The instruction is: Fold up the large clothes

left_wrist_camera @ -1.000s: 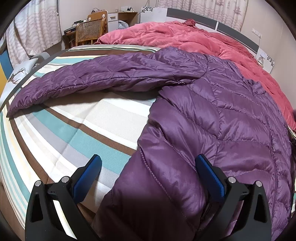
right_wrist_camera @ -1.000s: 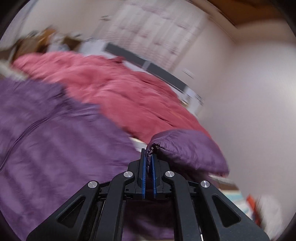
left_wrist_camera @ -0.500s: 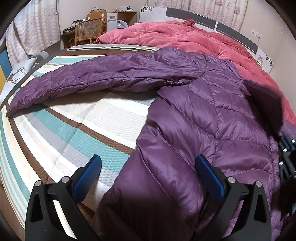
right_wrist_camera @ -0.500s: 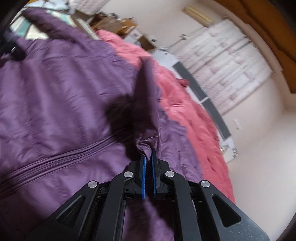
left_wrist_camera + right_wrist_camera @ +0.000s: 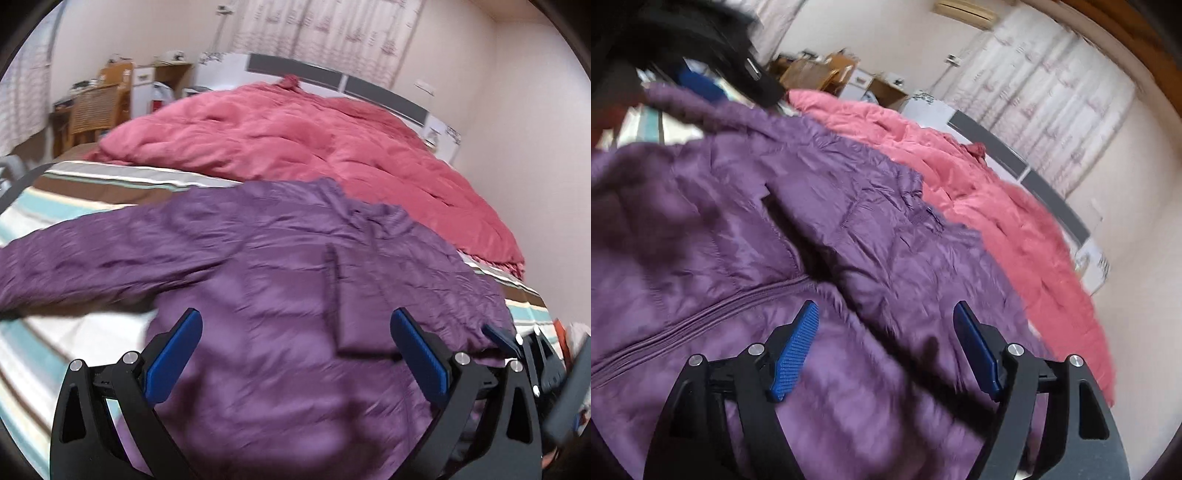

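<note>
Striped bedsheet (image 5: 110,192) under everything. Pink duvet (image 5: 314,147) at twelve o'clock. Purple jacket (image 5: 258,280) spread flat at centre, one sleeve folded across the chest. Left gripper (image 5: 295,350) gaping wide, empty. Right gripper (image 5: 886,347) just opened, empty above fabric.

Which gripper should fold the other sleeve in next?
Probably left: the left gripper is open, on the side of the spread sleeve. The right gripper just opened, empty.
</note>
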The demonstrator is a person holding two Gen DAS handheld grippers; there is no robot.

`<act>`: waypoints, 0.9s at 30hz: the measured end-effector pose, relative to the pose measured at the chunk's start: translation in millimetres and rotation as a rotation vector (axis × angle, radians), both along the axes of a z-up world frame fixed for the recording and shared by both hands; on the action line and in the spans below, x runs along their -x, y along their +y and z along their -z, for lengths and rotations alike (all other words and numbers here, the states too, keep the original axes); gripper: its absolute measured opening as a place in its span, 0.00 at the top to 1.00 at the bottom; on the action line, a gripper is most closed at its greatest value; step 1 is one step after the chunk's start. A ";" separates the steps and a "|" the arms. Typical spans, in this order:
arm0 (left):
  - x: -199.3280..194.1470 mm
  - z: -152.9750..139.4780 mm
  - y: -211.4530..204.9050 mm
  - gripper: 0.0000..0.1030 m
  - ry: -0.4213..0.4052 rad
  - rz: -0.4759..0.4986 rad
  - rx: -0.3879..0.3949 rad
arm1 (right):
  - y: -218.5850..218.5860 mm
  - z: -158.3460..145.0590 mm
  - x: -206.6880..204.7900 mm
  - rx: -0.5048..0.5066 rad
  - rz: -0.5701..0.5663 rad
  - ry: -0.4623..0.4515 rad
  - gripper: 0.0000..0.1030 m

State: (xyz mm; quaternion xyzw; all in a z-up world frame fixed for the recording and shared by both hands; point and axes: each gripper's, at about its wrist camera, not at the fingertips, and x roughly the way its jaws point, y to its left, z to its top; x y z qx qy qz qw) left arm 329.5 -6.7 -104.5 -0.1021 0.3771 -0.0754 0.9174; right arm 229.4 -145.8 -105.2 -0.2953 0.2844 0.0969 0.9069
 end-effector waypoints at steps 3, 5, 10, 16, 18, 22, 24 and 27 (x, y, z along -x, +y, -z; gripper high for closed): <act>-29.9 13.5 -25.6 0.03 0.056 0.038 0.008 | -20.0 -7.8 16.4 -0.047 0.092 -0.034 0.27; -39.8 24.1 -36.6 0.16 0.084 0.064 0.026 | -43.1 -14.2 24.7 -0.109 0.210 -0.053 0.27; -53.4 48.6 -54.6 0.88 0.190 0.100 0.086 | -126.5 -23.8 21.9 -0.376 0.563 -0.022 0.43; -40.4 37.6 -29.6 0.92 0.081 0.061 -0.003 | -173.6 -19.7 -7.9 -0.634 0.707 0.024 0.63; -43.1 43.4 -25.4 0.92 0.094 0.064 -0.020 | -165.0 -10.4 -23.8 -0.641 0.662 0.063 0.66; -38.1 53.8 -20.4 0.91 0.098 0.055 -0.017 | -166.6 15.9 -53.8 -0.668 0.707 0.159 0.71; -38.2 60.1 -18.1 0.90 0.101 0.048 -0.008 | -173.1 27.2 -61.8 -0.658 0.718 0.200 0.72; -41.1 68.2 -18.2 0.87 0.112 0.043 0.006 | -172.1 34.5 -68.8 -0.635 0.711 0.214 0.72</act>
